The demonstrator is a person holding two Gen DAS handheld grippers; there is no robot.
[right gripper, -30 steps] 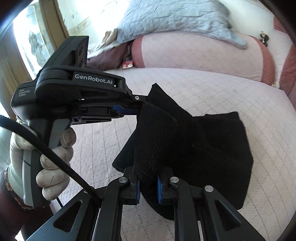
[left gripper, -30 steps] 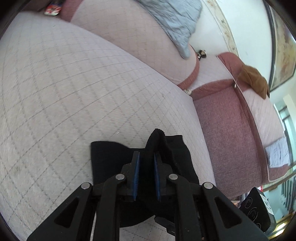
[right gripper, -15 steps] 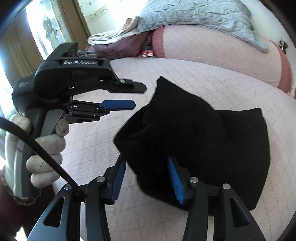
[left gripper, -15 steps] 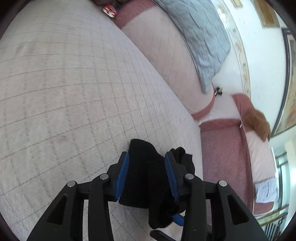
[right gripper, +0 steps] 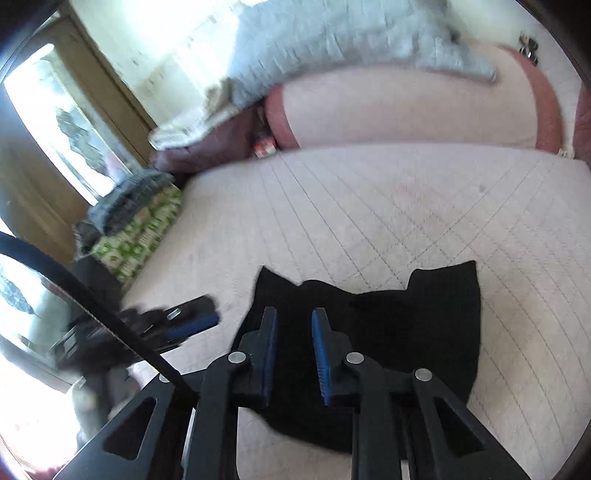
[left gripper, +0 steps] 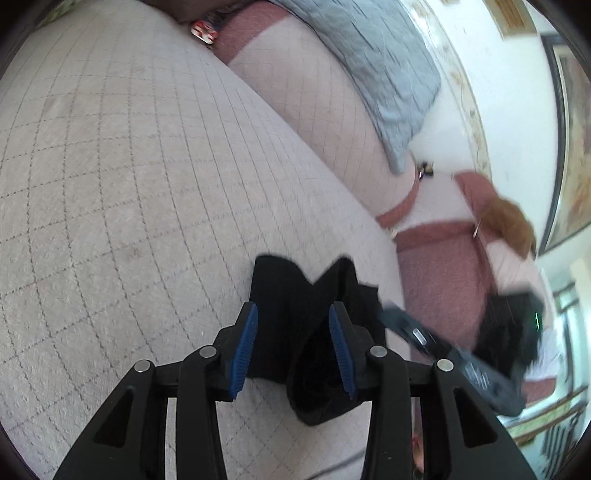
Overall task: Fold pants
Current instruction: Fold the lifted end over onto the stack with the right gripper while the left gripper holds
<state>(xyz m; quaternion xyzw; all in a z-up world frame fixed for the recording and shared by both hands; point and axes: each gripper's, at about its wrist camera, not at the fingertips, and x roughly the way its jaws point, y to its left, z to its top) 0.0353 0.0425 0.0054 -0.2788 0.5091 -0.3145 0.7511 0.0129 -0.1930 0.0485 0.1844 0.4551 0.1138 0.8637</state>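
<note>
Hidden parts: the near edge of the black pants (right gripper: 417, 332) lies under my right gripper (right gripper: 294, 325), so I cannot see how the folds end there.
Blurred parts: in the left wrist view my other gripper at the right side (left gripper: 458, 354) is smeared by motion; its fingers are hard to make out. In the right wrist view the left gripper (right gripper: 177, 325) is also blurred, only one blue pad is clear.
Cut off: the grey quilt (left gripper: 373, 70) and the framed picture (left gripper: 569, 147) run out of the frame.
Left gripper: my left gripper (left gripper: 293, 343) has its jaws wide apart; black cloth lies between the blue pads (left gripper: 243, 347), but the pads do not press on it.
Right gripper: the jaws stand a little apart, nothing is clamped; the pads hang above the cloth.
Pants position: the pants (left gripper: 306, 314) lie bunched in one dark bundle on the quilted sofa seat (left gripper: 147, 192), near its front edge, with two pointed corners standing up at the far side.
Count: one pair of pants, two grippers, one grey quilt on the sofa back (right gripper: 406, 107), one brown cloth (left gripper: 509, 221) on the second sofa, one black cable (right gripper: 92, 299) across the right view.
Unclear: a small red and white object (left gripper: 203, 31) in the seat corner; I cannot tell what it is.
</note>
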